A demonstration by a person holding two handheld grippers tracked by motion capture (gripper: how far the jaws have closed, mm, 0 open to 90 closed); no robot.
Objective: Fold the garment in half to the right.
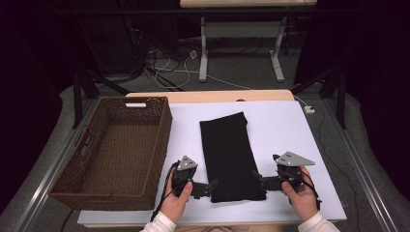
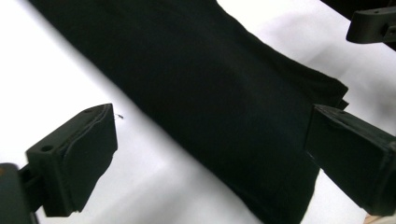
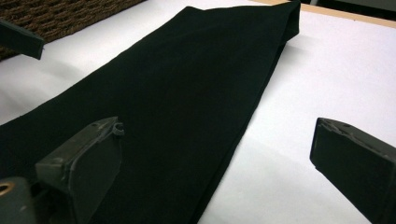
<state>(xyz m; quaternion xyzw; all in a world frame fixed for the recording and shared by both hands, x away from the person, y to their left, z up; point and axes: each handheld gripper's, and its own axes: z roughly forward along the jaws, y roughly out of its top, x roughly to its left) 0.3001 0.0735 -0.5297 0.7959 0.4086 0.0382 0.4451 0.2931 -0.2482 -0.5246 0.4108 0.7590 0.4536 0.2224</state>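
A white table (image 1: 290, 135) holds a folded black cloth (image 1: 231, 154) and a wicker basket (image 1: 113, 150), with dark floor and cables behind. The left gripper (image 1: 211, 187) and right gripper (image 1: 257, 178), jaws wide, flank the cloth's near end.

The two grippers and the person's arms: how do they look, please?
Both the left gripper and the right gripper are black, with blocky jaws and a grey three-cornered plate on top. A black cable trails from each. The person wears white sleeves.

Black cloth (image 2: 224, 107) cropped at edges.
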